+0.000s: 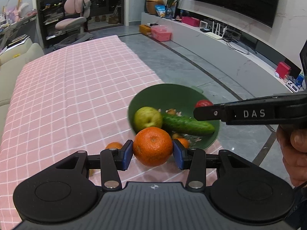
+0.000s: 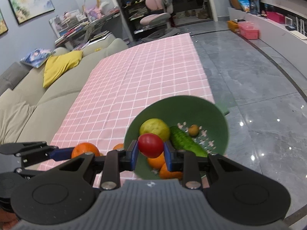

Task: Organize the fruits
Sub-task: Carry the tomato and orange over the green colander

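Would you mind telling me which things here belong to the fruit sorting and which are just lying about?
Part of the job:
- orange in the left gripper
- tomato in the right gripper
- green bowl holding apple and cucumber

Lying about:
- yellow cushion
- pink chair
- pink box

Your bowl (image 2: 191, 107) sits at the counter's (image 2: 134, 76) right edge; inside it, apple (image 2: 154, 128) lies left of cucumber (image 2: 187, 141).

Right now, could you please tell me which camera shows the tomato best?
The right wrist view: the tomato sits whole between the right gripper's jaws. The left wrist view shows only its top above a finger.
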